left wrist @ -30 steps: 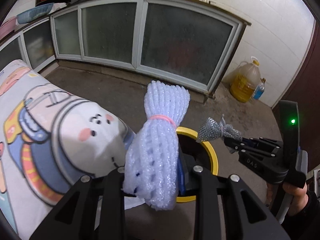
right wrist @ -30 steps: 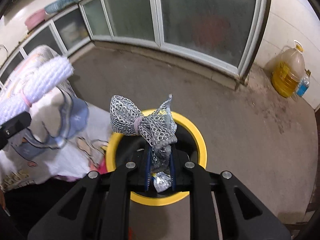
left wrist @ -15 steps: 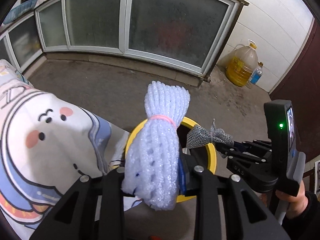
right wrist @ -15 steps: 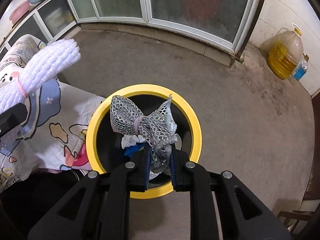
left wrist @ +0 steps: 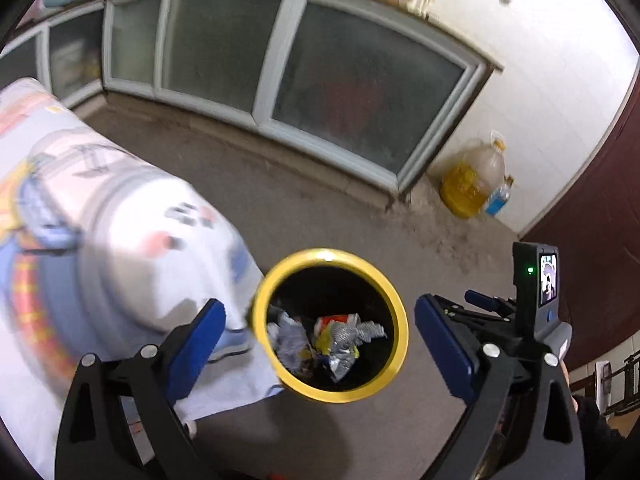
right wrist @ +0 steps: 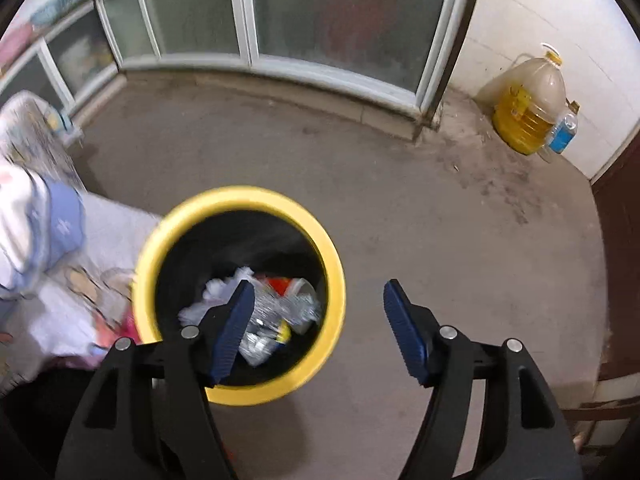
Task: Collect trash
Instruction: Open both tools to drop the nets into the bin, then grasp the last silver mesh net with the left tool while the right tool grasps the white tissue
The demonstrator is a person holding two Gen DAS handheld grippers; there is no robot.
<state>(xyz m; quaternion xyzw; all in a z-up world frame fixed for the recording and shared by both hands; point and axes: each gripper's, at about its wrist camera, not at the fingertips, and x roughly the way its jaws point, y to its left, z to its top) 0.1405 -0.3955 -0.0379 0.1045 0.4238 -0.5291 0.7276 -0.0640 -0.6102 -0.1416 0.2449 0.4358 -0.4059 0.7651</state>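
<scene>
A yellow-rimmed black trash bin (left wrist: 264,300) stands on the floor; it also shows in the right wrist view (right wrist: 340,280). Inside it lie the silver mesh piece (left wrist: 352,334), white foam netting (left wrist: 290,340) and other wrappers; the trash pile also shows in the right wrist view (right wrist: 276,312). My left gripper (left wrist: 320,340) is open and empty above the bin. My right gripper (right wrist: 318,320) is open and empty, over the bin's right edge. The right gripper's body (left wrist: 492,312) shows at the right of the left wrist view.
A table with a cartoon-print cloth (left wrist: 80,240) stands left of the bin, also seen in the right wrist view (right wrist: 36,232). A yellow oil jug (right wrist: 528,108) and a small blue bottle (right wrist: 562,134) stand by the white wall. Glass cabinet doors (right wrist: 320,20) line the back.
Both grippers have opened. The white foam netting left the left gripper and the silver mesh left the right gripper; both now lie in the bin.
</scene>
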